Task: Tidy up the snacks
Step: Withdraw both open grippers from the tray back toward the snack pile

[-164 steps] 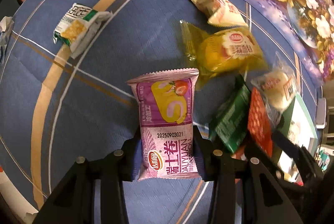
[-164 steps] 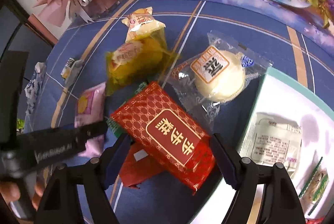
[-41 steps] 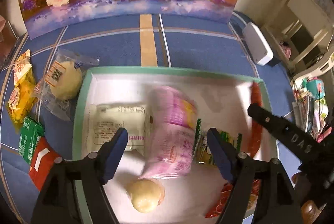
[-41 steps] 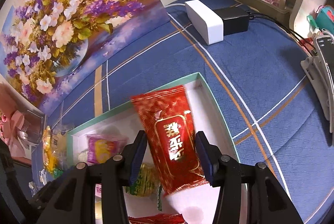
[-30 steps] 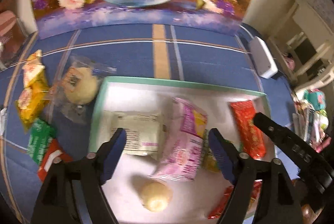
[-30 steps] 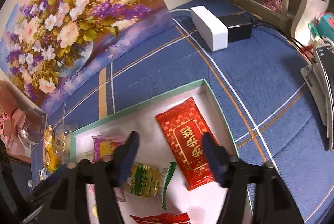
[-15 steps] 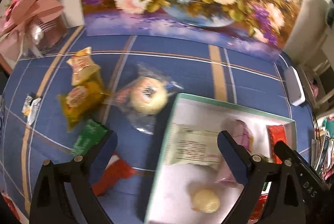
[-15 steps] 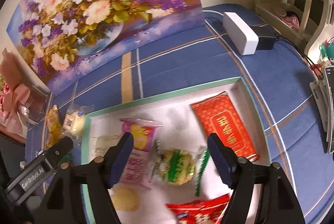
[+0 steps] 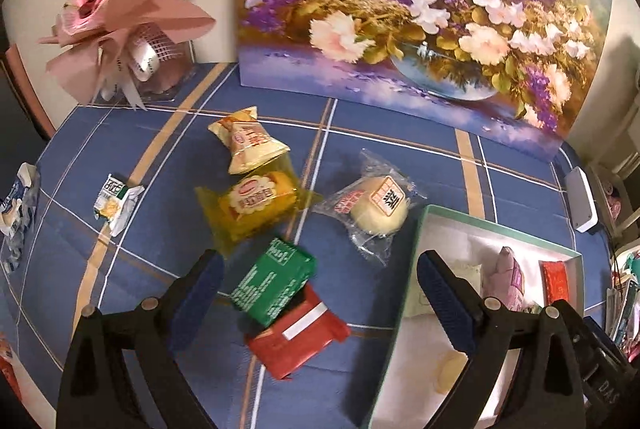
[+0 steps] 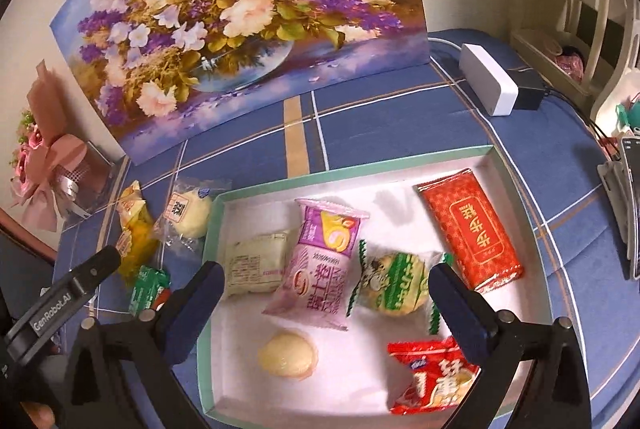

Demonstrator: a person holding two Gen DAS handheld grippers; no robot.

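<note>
Both snacks, the purple roll [image 10: 320,261] and red pack [image 10: 470,229], now lie in the tray [image 10: 348,169], and the left gripper [image 9: 316,293] and right gripper [image 10: 324,293] gape empty; 5 packets sit left of it, and grabbing the overlapped green packet [image 9: 276,283] could drag its neighbour.

green packet [image 9: 274,283] overlapping red packet [image 9: 298,334], lying flat between the left hand-held gripper [image 9: 318,293] fingers; yellow cake pack [image 9: 252,202] just beyond.

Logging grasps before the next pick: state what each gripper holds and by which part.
Nothing is held. The left gripper is open above the green packet; the right gripper is open over the tray.
</note>
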